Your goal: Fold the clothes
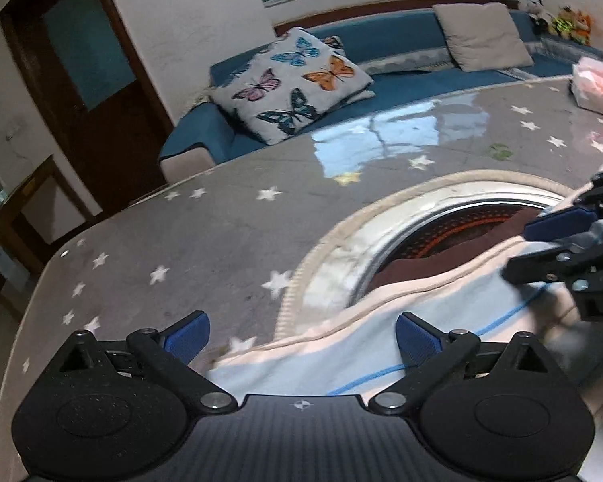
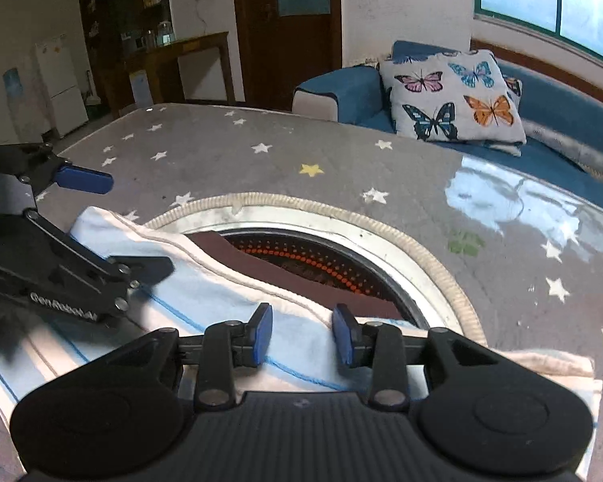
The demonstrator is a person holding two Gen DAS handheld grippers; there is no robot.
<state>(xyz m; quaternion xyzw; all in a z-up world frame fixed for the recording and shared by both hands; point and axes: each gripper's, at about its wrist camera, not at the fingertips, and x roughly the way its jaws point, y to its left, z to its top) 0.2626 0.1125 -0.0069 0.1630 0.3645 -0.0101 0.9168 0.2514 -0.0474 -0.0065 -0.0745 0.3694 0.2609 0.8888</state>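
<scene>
A white garment (image 1: pixel 382 345) with thin blue lines and a cream hem lies flat at the near edge of the table. In the right wrist view the garment (image 2: pixel 205 293) partly covers a round opening. My left gripper (image 1: pixel 301 337) hovers over its left part, jaws spread wide with nothing gripped. It also shows from the side as the left gripper (image 2: pixel 128 225) in the right wrist view. My right gripper (image 2: pixel 303 333) sits low over the hem with its blue pads (image 2: pixel 263 331) apart; cloth lies beneath them and is not pinched. The right gripper (image 1: pixel 558 241) enters at the right edge of the left wrist view.
The table carries a grey star-print cover (image 1: pixel 221 233). A rope-trimmed round opening (image 2: pixel 341 265) holds a heater with orange dots and a brown cloth (image 2: pixel 293 277). Behind are a blue sofa (image 1: pixel 382 40), a butterfly pillow (image 1: pixel 293 80) and a pink bundle (image 1: pixel 599 84) at the far right.
</scene>
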